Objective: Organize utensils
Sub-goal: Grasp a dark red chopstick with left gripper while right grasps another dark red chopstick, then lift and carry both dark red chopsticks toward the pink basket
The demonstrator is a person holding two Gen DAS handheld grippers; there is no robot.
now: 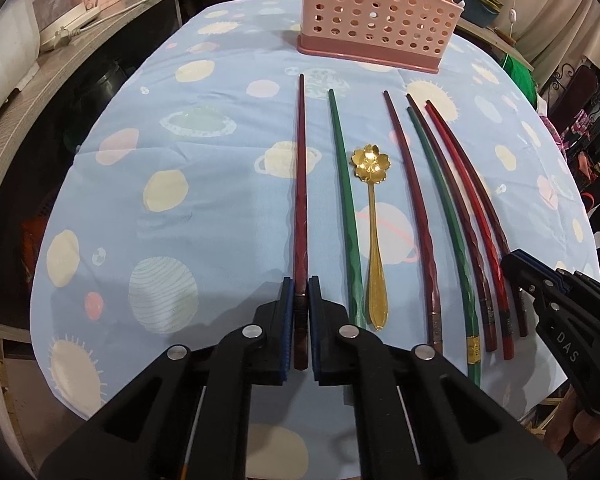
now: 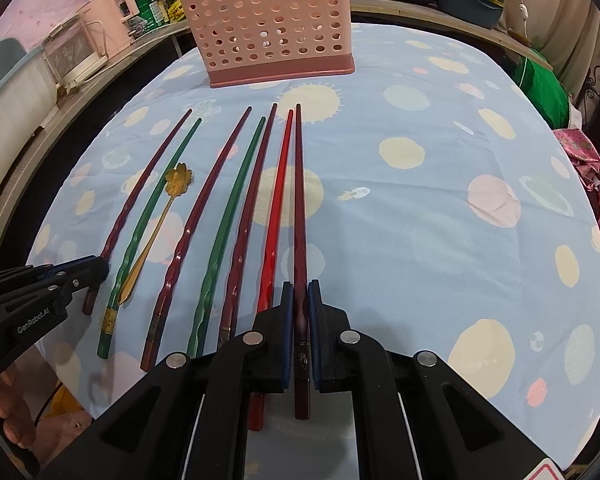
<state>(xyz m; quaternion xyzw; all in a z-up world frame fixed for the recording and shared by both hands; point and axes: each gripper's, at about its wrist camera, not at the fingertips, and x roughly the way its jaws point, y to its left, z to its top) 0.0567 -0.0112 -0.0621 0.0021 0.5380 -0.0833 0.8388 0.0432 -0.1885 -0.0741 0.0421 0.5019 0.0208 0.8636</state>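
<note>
Both grippers are clamping chopsticks at their thick ends: the left gripper (image 1: 300, 292) is pinching the outermost dark red chopstick (image 1: 301, 184) at the left of the row, and the right gripper (image 2: 300, 296) is pinching the outermost dark chopstick (image 2: 299, 208) at the right. Between them the other chopsticks and a gold spoon (image 1: 372, 232) are lying on the blue tablecloth (image 1: 204, 208). The pink holder (image 1: 374, 12) is standing beyond the tips. Lifting each stick straight up, keeping it level, should be avoiding nudging neighbours before carrying it over the holder.
</note>
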